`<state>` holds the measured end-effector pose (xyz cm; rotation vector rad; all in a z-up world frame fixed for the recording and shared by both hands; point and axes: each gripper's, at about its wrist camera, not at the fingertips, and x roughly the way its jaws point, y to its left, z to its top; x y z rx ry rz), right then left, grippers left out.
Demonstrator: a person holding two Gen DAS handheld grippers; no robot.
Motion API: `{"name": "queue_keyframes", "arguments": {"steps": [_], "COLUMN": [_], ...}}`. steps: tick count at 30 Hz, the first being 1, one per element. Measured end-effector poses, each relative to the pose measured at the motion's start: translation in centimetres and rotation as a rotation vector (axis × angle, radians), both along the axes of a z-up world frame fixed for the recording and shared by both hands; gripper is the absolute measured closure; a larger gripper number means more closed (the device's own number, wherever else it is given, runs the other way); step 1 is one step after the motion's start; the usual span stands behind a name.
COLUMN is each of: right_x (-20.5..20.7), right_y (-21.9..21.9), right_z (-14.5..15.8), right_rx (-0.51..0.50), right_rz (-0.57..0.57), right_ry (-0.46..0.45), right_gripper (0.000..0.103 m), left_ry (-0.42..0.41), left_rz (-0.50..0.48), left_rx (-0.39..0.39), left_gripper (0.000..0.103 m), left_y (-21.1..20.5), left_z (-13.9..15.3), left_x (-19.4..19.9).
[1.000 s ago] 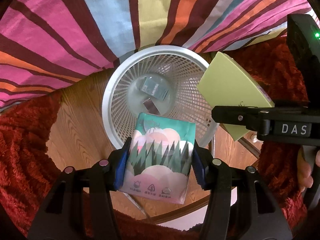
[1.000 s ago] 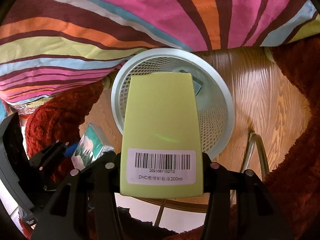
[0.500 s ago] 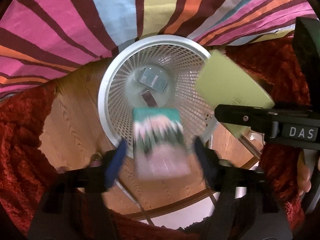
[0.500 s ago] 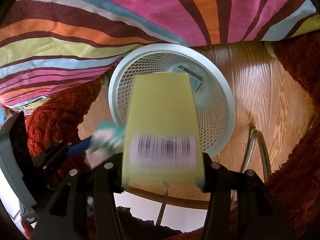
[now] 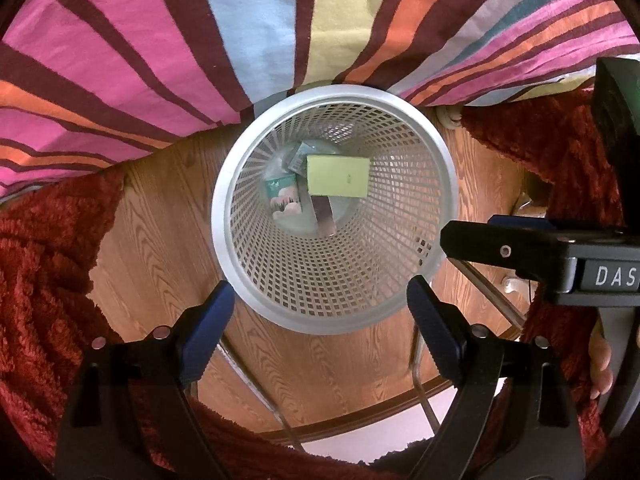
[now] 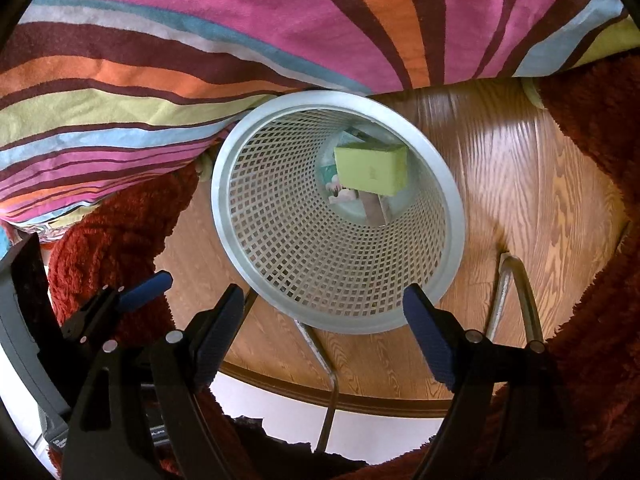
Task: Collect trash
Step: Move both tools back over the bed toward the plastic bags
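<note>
Left wrist view: the left gripper (image 5: 320,328) pointed steeply down over the bin (image 5: 446,184), its jaws opening wide with nothing between them. Below and ahead of the fingers, at the bin's bottom, lay the green box (image 5: 338,176), long axis running across the picture, with the tissue pack (image 5: 283,194) just beside it on the left and other scraps partly under it. The right gripper (image 5: 532,254) reached in from the right edge, a little of the person's hand (image 5: 600,368) showing beneath it. Right wrist view: the right gripper (image 6: 324,334) also tilted down toward the bin (image 6: 452,208), jaws opening and bare. The green box (image 6: 370,172) sat deep inside, covering much of the tissue pack (image 6: 340,192) (only a corner showed). Both grippers hung about equally near the rim, so neither seemed better placed; any further trash would lie elsewhere, beyond the rug (image 6: 116,232) and blanket (image 6: 240,24).
</note>
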<state>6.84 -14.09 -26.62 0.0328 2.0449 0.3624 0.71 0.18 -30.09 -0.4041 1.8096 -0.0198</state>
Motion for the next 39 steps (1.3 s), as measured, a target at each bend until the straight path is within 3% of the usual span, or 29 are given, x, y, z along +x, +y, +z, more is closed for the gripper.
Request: {"name": "queue_keyframes", "arguments": {"steps": [9, 18, 31, 39], "right_x": [0.4, 1.0, 5.2, 9.0], "right_y": [-0.1, -0.2, -1.9, -0.4], "right_z": [2.3, 7.8, 20.6, 24.4], "right_rx": [0.024, 0.095, 0.237, 0.254], "right_rz": [-0.001, 0.030, -0.013, 0.014], "right_ry": [-0.096, -0.270, -0.773, -1.009], "right_gripper": [0.026, 0.026, 0.025, 0.025], "left_ry": [-0.047, -0.210, -0.500, -0.631], "left_rz": [0.042, 0.057, 0.205, 0.251], "left_rx": [0.023, 0.092, 0.201, 0.255], "left_gripper": [0.017, 0.017, 0.017, 0.017], "left_y": [1.0, 1.8, 6.0, 9.0], "left_z": [1.4, 6.3, 16.2, 20.9], "left_x": [-0.3, -0.3, 0.5, 4.8]}}
